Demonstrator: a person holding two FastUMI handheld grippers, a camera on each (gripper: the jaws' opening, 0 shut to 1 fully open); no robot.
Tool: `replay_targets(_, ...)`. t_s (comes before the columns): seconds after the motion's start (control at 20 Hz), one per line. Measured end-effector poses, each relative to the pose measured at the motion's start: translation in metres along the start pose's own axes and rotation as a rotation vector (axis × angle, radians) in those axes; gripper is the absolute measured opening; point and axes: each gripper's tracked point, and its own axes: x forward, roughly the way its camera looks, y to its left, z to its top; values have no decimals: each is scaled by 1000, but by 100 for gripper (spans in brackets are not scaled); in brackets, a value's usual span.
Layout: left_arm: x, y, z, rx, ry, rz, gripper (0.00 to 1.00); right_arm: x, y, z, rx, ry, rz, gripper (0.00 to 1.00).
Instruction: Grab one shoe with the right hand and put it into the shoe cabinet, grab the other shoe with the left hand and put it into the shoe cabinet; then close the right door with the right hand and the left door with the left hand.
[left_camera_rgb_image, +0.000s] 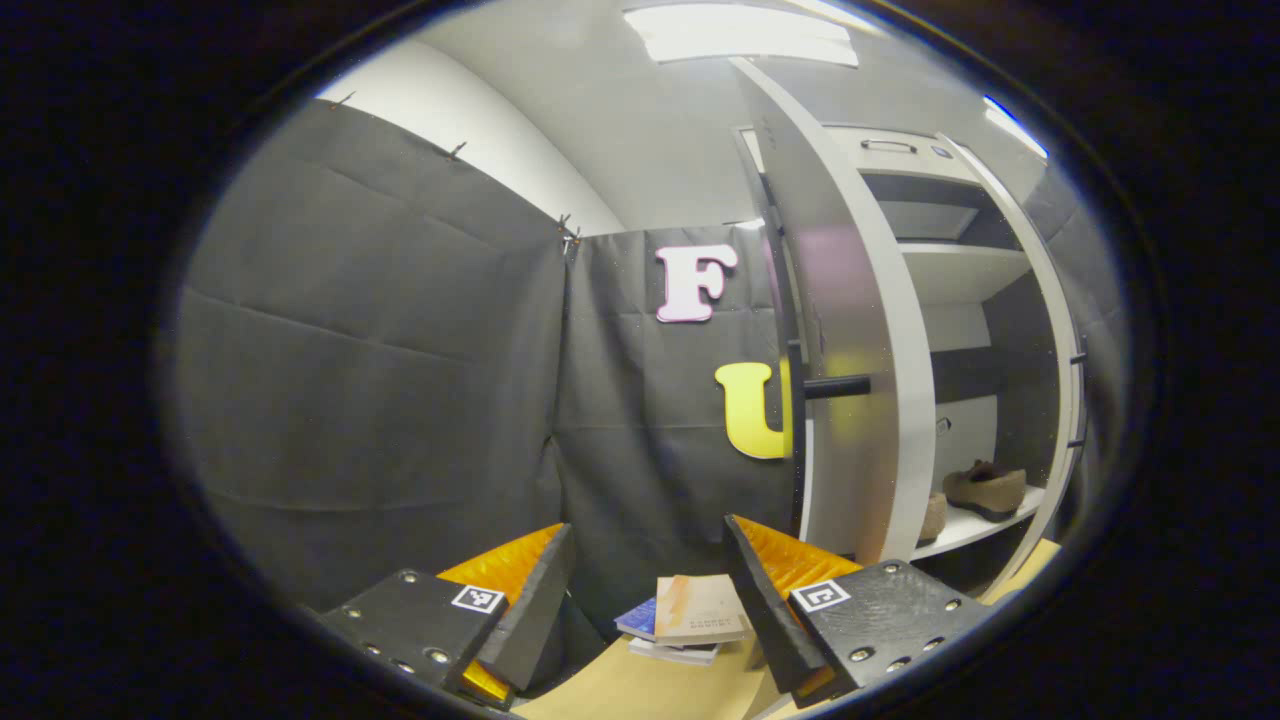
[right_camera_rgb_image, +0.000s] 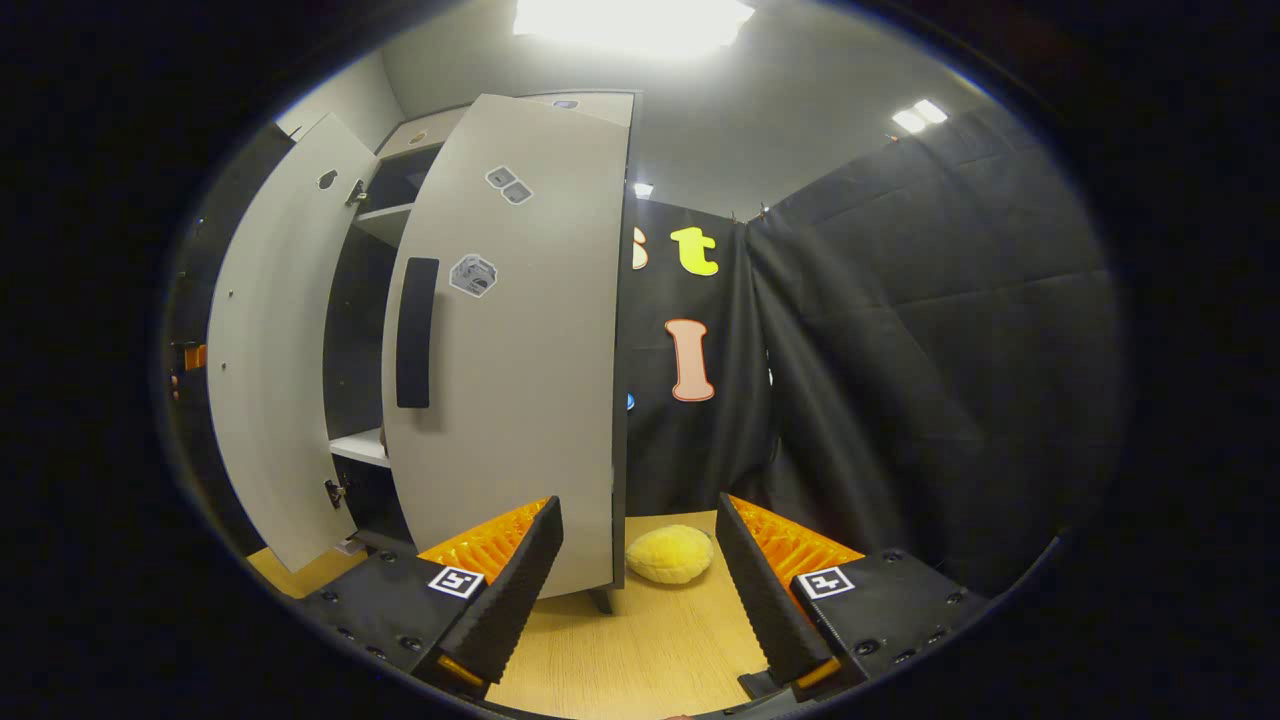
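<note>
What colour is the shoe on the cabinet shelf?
Brown shoe, clearest in the left gripper view.

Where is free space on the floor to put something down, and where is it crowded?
Bare floor lies between the right gripper and the yellow cushion beside the cabinet's right door. On the left, books crowd the floor near the left door.

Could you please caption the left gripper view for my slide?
Open left gripper faces the cabinet's open door; shoes rest inside.
</note>
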Motion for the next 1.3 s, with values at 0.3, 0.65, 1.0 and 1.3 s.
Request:
replay_targets(0.3, -10, -61, 3, -34, -1, -145, 94, 7, 25, 0, 76, 17, 70, 98)
replay_targets(0.65, -10, -152, 4, -69, -15, -273, 94, 0, 31, -7, 42, 37, 93, 98)
replay_targets(1.0, 5, -219, -7, -72, 14, -340, 94, -1, 46, -1, 82, 14, 125, 98)
replay_targets(1.3, -5, -203, -5, -48, 7, -330, 88, -11, 62, 19, 80, -27, 157, 96)
